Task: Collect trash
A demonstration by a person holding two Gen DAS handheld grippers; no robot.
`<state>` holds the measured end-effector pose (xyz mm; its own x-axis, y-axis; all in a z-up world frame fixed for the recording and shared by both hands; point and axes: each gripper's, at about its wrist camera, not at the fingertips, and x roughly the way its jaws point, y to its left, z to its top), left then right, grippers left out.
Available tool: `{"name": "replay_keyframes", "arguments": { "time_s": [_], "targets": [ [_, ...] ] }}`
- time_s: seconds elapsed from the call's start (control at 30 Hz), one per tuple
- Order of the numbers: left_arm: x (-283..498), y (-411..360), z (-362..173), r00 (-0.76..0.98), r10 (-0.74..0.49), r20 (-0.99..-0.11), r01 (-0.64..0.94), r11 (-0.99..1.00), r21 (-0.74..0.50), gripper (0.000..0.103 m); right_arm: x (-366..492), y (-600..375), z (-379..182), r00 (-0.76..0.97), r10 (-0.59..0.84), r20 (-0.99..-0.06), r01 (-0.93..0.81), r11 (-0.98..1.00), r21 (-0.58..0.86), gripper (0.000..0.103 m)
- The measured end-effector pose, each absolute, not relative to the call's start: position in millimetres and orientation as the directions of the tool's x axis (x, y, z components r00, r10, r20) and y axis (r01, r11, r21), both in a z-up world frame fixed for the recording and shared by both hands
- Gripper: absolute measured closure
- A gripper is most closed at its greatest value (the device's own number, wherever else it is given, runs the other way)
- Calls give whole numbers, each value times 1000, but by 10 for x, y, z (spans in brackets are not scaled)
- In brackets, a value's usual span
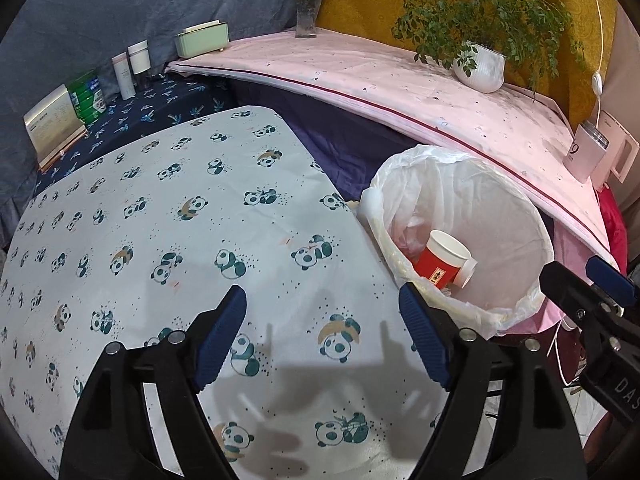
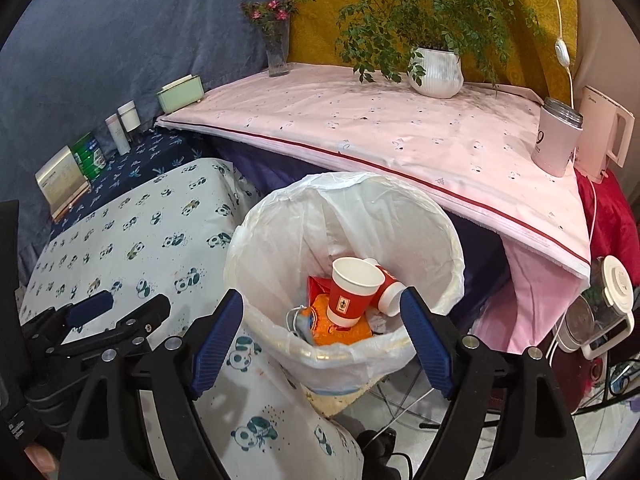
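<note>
Trash bin [image 2: 432,236] w/ white plastic liner stands on the floor just beside the edge of a table w/ panda-print cloth [image 1: 160,240]. Inside the bin: two red paper cups [image 2: 352,292], white inside, lying on an orange wrapper [image 2: 340,330] and other crumpled bits. In the left wrist view only one red cup [image 1: 442,260] shows, tilted, mouth toward 11 o'clock.

Right gripper [image 2: 322,336] hangs over the bin's near rim, blue-padded jaws spread wide, nothing between them. Left gripper [image 1: 322,334] hangs over the panda cloth, jaws also spread wide, empty; bin sits at its 2 o'clock.

Beyond the bin, at 12 o'clock, a pink-covered shelf [image 2: 360,136] holds a white potted plant [image 2: 436,72], a glass vase w/ pink flowers [image 2: 277,54], a green box [image 2: 179,94] and a pink mug [image 2: 556,144].
</note>
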<state>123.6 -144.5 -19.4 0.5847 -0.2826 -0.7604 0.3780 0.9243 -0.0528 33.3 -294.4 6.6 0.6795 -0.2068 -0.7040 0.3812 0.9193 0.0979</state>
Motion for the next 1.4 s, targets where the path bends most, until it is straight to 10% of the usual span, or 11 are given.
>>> {"name": "replay_keyframes", "arguments": {
  "time_s": [1.4],
  "targets": [
    [719,-1213,-335,599,-203,-774,326,945,5,13,-170,-2694,-134,674,-248,-696,359,933,15,6]
  ]
}}
